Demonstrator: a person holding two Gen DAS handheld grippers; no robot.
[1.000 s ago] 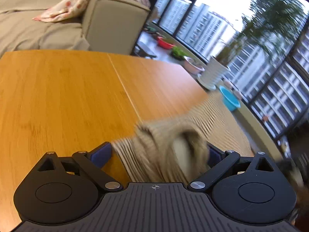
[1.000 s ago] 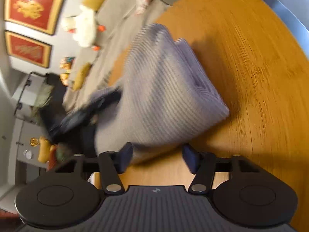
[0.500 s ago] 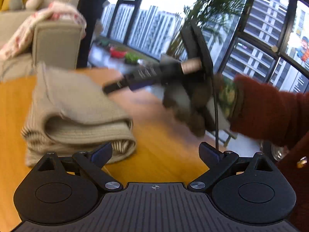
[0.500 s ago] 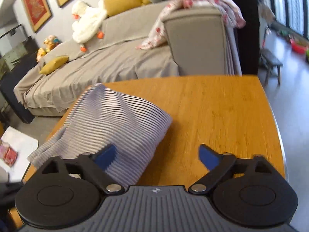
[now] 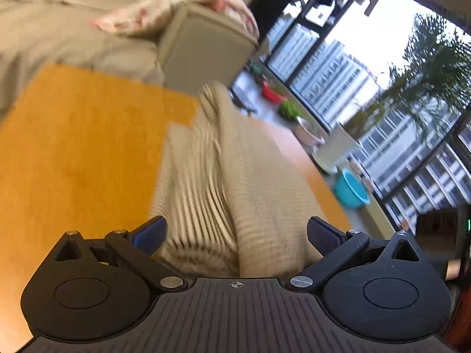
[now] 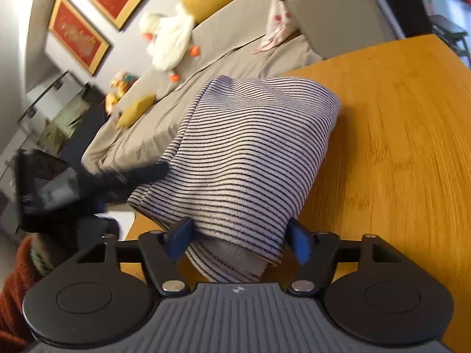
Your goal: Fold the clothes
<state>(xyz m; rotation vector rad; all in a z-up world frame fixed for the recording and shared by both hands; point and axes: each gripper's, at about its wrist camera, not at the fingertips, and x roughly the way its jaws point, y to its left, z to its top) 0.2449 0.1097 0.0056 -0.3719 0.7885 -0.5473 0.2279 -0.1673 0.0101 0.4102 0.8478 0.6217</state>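
A folded striped garment (image 6: pixel 253 158) lies on the wooden table (image 6: pixel 397 135); in the blurred left wrist view it looks beige (image 5: pixel 235 182). My left gripper (image 5: pixel 235 234) is open, its fingers on either side of the garment's near end. My right gripper (image 6: pixel 240 239) is open too, its blue pads straddling the garment's near folded edge without pinching it. The left gripper shows in the right wrist view (image 6: pixel 88 182), beside the garment's left edge.
A beige sofa (image 6: pixel 235 44) with a floral blanket (image 5: pixel 176 8) stands past the table's far edge. Large windows, a potted plant (image 5: pixel 426 67) and a blue basin (image 5: pixel 351 192) are beyond the right side. My red-sleeved arm (image 6: pixel 14 288) is at lower left.
Both grippers have swung back in toward the folded garment and now straddle its near end. The left view turned from the window side toward the sofa.
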